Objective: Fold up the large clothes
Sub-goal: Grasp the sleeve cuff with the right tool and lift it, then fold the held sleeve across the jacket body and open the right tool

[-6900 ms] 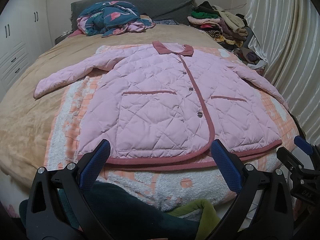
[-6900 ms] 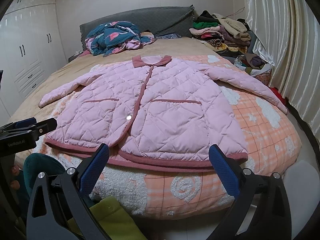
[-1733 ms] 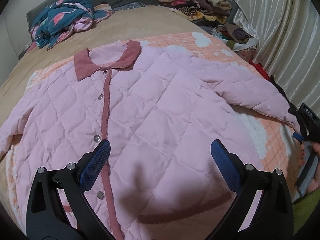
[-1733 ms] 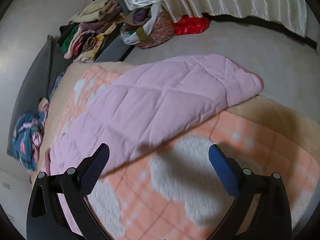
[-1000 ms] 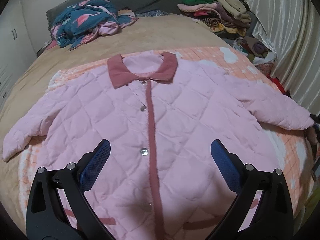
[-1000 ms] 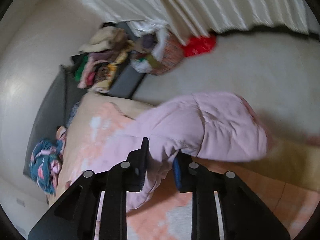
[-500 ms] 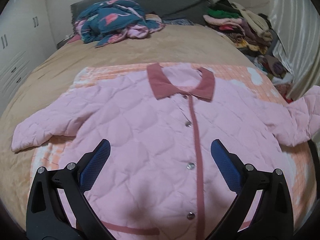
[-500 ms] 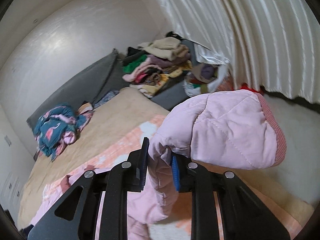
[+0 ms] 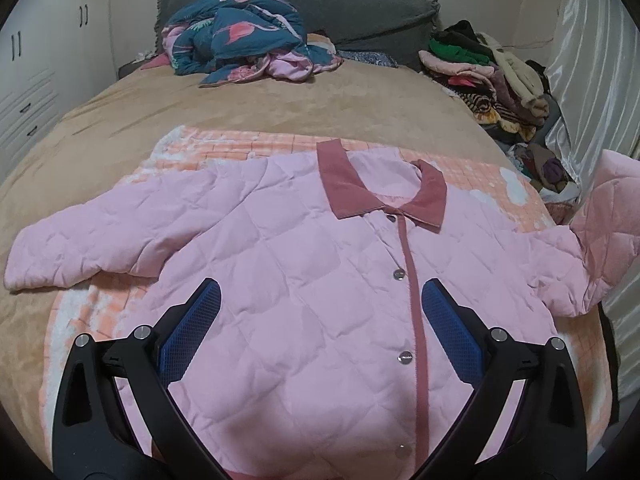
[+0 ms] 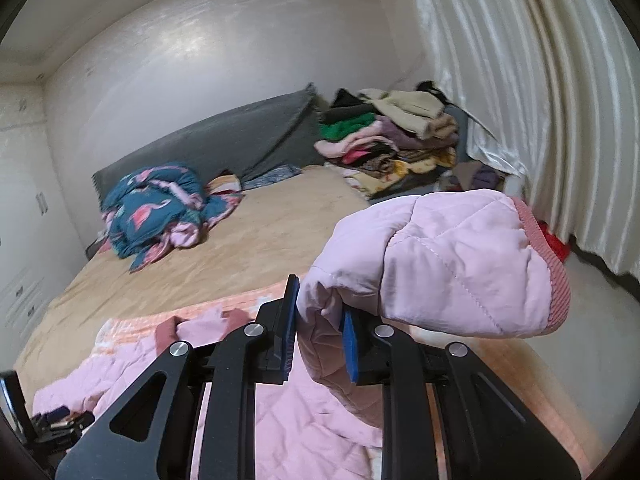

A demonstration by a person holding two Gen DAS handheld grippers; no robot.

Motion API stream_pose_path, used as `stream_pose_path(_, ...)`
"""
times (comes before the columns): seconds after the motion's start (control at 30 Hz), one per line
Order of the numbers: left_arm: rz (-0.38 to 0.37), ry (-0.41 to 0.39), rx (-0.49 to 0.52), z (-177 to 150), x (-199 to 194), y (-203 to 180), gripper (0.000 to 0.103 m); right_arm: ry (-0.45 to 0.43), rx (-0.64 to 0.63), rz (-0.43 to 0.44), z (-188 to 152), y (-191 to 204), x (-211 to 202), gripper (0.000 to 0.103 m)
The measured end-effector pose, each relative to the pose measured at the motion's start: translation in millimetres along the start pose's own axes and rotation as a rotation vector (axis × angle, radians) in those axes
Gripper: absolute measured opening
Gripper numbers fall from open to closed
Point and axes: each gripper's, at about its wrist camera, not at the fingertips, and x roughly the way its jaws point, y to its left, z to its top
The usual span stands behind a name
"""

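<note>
A pink quilted jacket [image 9: 304, 280] with a dark pink collar [image 9: 344, 184] lies face up and buttoned on the bed. My left gripper [image 9: 320, 332] is open and empty, hovering over the jacket's chest. My right gripper [image 10: 318, 336] is shut on the jacket's right sleeve [image 10: 448, 264] near the cuff and holds it lifted above the bed. The lifted sleeve also shows in the left wrist view [image 9: 612, 216] at the right edge. The left sleeve [image 9: 80, 244] lies flat, stretched out to the left.
An orange checked blanket [image 9: 224, 144] lies under the jacket on a tan bedspread [image 9: 240, 104]. A teal flamingo quilt [image 9: 240, 36] is bunched by the grey headboard. A pile of folded clothes [image 10: 388, 136] sits at the far right, next to the curtain [image 10: 540, 100].
My right gripper closed on the right sleeve near the cuff and lifted it off the bed, now turning inward. My left gripper drifted left over the jacket's chest, still open.
</note>
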Motion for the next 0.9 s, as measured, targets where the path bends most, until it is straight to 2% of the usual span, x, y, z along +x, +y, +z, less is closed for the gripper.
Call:
stream_pose_path(0.23,0.002,0.003,-0.057,7,6,29,0.094,0.016,-0.084,0.047,-3,62,24,0.019)
stream_pose_path(0.4,-0.027,-0.02,-0.108,11,1,44,0.094,0.037,-0.143,0.088,-20,106,43,0.019)
stream_pose_path(0.63,-0.034,-0.008,-0.16,12,4,61,0.094,0.108,-0.216,0.164,-64,169,77,0.019)
stream_pose_path(0.77,-0.031,0.002,-0.185,12,7,73,0.094,0.159,-0.262,0.192,-99,205,96,0.02)
stream_pose_path(0.9,-0.038,0.007,-0.224,13,7,85,0.094,0.245,-0.297,0.214,-140,229,118,0.024)
